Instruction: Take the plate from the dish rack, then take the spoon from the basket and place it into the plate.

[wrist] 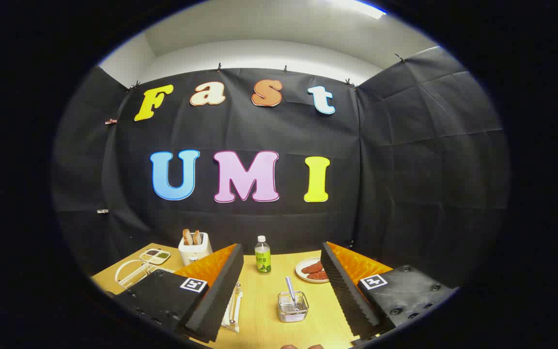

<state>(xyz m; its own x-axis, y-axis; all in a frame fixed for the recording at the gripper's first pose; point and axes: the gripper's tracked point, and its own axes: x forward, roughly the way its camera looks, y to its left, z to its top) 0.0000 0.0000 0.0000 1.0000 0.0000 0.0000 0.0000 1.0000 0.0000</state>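
The tool [281, 286] hangs above the counter [259, 315] with its two fingers spread wide and nothing between them. From where it stands, nothing of the task looks done yet. The rack [136, 271], a white wire frame, sits at the left, partly behind the left finger; more white wire shows just inside that finger, low down. Whether a plate stands in it I cannot tell, since the finger covers most of it. The spoon [290, 289] is upright in the basket [293, 307], which rests between the fingers, just ahead of them and nearer the right one. So both steps seem left: fetch the plate first, then lift the spoon out and lay it on the plate.

Counting what is on the counter: one rack, one basket with one spoon, one bottle [262, 255] standing beyond the basket, one toaster [194, 247] with two slices poking up, one small divided tray [155, 255] beside the toaster, and one dish [310, 270] holding two reddish pieces of food, just beside the right finger. That dish is already in use, so I judge it is not the plate meant.
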